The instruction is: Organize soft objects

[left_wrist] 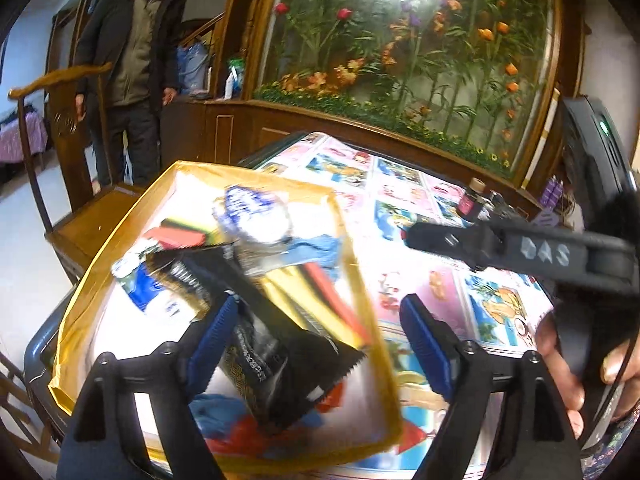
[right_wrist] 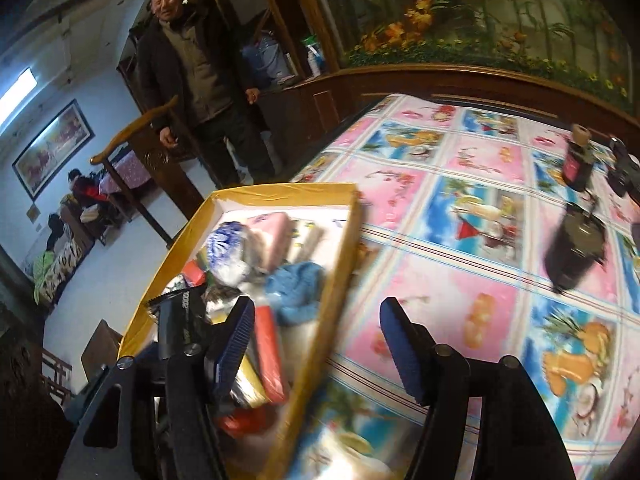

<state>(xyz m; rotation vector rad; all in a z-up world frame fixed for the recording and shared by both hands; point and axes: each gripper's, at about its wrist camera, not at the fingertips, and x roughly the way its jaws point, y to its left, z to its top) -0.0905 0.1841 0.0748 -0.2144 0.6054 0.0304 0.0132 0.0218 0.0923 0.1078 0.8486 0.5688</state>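
Looking down over the table, I can see both tools hanging above the gold box (left_wrist: 120, 232) with their blue pads spread wide and nothing pinched between them. The left gripper (left_wrist: 316, 336) hangs right over the pile of soft things, and a black packet (left_wrist: 276, 360) lies just past its left pad, at about eleven o'clock from the gap. That packet is long and thin, and its long side runs from ten o'clock down to four o'clock, slanting across the box. I think the next grab turns on that slant: the pads would need to close across the thin way of the packet, not along it.

The right gripper (right_wrist: 316, 344) sits half over the box edge (its left pad is above the box, its right pad is above the flowery tablecloth (right_wrist: 460, 208)). From it, the blue fluffy cloth (right_wrist: 296, 292) lies close by at eleven o'clock, inside the box (right_wrist: 280, 192).

So the left tool looks nearer to the packet, and the right tool nearer to the blue cloth. A dark bottle (right_wrist: 576, 164) stands well apart at two o'clock.
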